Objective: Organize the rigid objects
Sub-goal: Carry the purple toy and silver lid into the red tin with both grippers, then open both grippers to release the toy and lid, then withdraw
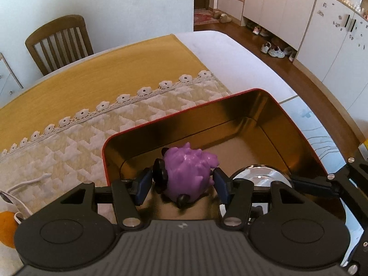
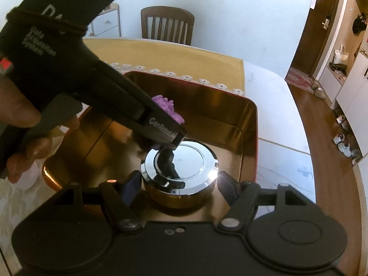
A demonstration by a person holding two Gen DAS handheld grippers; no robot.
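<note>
- Purple spiky figurine (image 1: 188,170): sits between the left gripper (image 1: 182,184) pads, inside the gold-lined tin (image 1: 264,105), near the tin's left wall; whether its base touches the tin floor cannot be told
- Handling, by judgement: looks like moulded hard plastic or resin, light and stiff; rounded body with short spikes and small dark feet, so the pads bite on bumps, not flats; the hold seems to be across the widest part of the body, which looks like the safest place; the spikes may let it twist if squeezed off-centre
- Left gripper fingers (image 1: 143,184) are closed against both flanks of the figurine, grasping it
- Chrome-lidded round container (image 2: 179,163): stands on the tin floor, right of the figurine and toward the tin's near wall; mirror-smooth lid over a gold-tinted side wall, so likely slippery and fairly heavy; best taken across the side wall below the lid rim
- Right gripper (image 2: 178,189) straddles that container, fingers spread, visible gaps either side, gripping nothing
- The tin has a red outer rim and rests partly on a white quilted runner (image 1: 76,138) with a lace edge, over a mustard cloth (image 1: 103,76)
- Beyond the tin's far wall: wooden chair (image 1: 59,41) at the table's far edge
</note>
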